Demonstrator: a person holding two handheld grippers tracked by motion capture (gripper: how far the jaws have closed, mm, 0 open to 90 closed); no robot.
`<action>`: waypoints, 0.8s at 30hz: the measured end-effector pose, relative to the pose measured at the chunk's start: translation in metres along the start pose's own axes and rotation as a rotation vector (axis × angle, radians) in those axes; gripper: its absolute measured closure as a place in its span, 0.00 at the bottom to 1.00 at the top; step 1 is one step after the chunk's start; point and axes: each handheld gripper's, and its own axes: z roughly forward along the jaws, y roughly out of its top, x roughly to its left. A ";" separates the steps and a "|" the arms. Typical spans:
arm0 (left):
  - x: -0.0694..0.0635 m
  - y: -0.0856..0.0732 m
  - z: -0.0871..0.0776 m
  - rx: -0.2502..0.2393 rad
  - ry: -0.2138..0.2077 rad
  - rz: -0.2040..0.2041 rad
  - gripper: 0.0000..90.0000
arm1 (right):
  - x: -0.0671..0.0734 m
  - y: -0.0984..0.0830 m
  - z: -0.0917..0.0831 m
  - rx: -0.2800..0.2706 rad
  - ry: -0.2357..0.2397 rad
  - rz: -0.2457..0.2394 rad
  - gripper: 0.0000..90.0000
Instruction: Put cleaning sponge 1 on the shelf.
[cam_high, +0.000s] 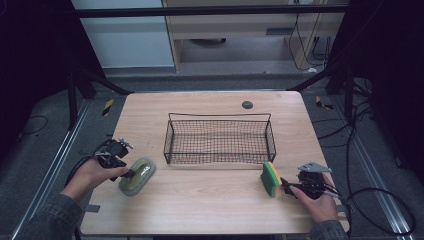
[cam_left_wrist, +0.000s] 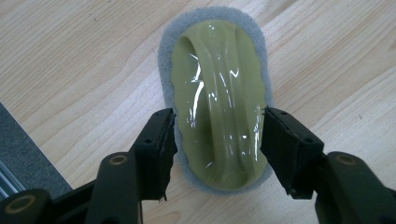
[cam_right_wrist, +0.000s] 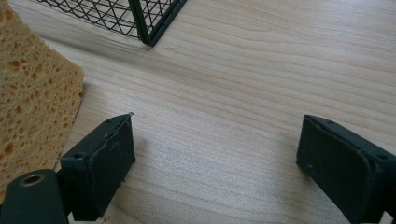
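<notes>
One green scrubber (cam_high: 136, 175) is clamped between the left gripper's (cam_high: 129, 173) jaws, left of the one wire basket (cam_high: 220, 137). One yellow sponge (cam_high: 270, 178) stands right of it, just beside the right gripper (cam_high: 286, 185), whose jaws are spread wide.

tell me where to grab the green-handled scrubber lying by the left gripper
Grip the scrubber across the raised green handle's narrow width, coming from above at its near end. It lies flat on the table with its grey pad down, so the handle is the part standing proud. The left gripper already straddles it there.
</notes>
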 end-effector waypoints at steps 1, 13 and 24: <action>0.000 0.003 0.002 0.007 0.001 0.005 0.51 | 0.000 0.000 0.000 -0.002 -0.002 -0.005 0.13; 0.003 0.013 0.018 0.079 -0.021 -0.002 0.64 | -0.001 0.000 0.000 -0.003 0.003 -0.007 0.13; 0.002 0.024 0.023 0.115 -0.022 0.025 0.65 | -0.001 0.000 0.001 -0.004 0.002 -0.014 0.13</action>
